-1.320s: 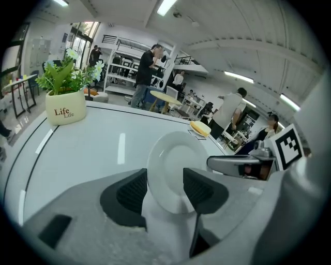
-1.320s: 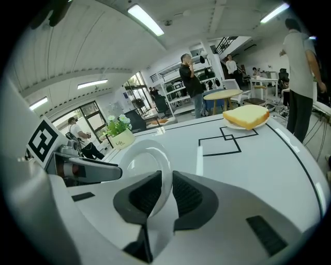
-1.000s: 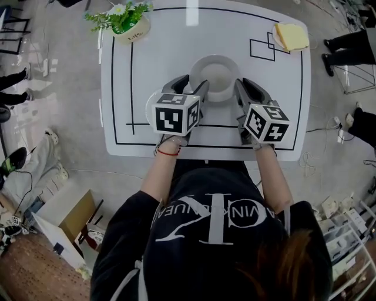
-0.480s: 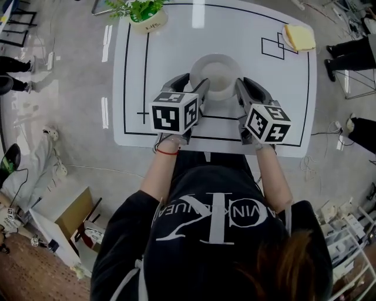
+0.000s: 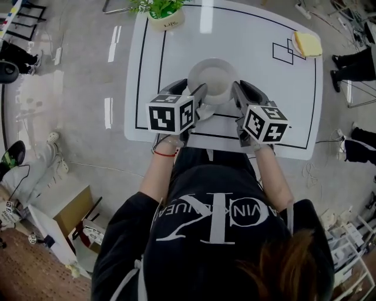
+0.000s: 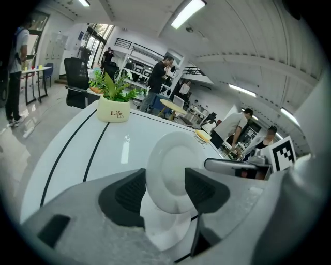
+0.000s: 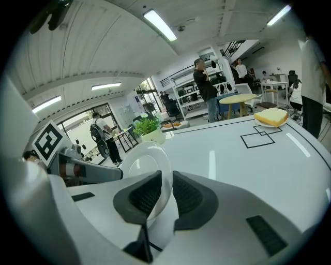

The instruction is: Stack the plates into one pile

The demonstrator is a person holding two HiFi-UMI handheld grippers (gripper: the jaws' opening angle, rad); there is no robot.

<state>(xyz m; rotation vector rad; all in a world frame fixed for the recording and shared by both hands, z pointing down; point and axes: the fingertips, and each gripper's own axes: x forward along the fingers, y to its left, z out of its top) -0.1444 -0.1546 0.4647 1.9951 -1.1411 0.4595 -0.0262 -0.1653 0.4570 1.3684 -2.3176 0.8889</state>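
A white plate [image 5: 210, 79] hangs tilted over the middle of the white table [image 5: 264, 23]. My right gripper [image 5: 245, 89] is shut on its right rim. In the right gripper view the rim [image 7: 150, 171] stands pinched between the two dark pads. My left gripper [image 5: 191, 89] is at the plate's left side and its jaws are opening. In the left gripper view the plate [image 6: 173, 165] shows beyond the wide gap, and the pads do not press on it. A second white piece [image 6: 163, 230], seemingly another plate, lies low between the left jaws and is mostly hidden.
A potted plant [image 5: 166, 17] stands at the table's far left corner. A yellow block [image 5: 307, 44] lies at the far right by black outlined squares. Black lines frame the tabletop. People stand around the table, and its near edge is just behind my grippers.
Both grippers and the plate have moved left across the table, nearer the plant's side. The left jaws stand a little wider.
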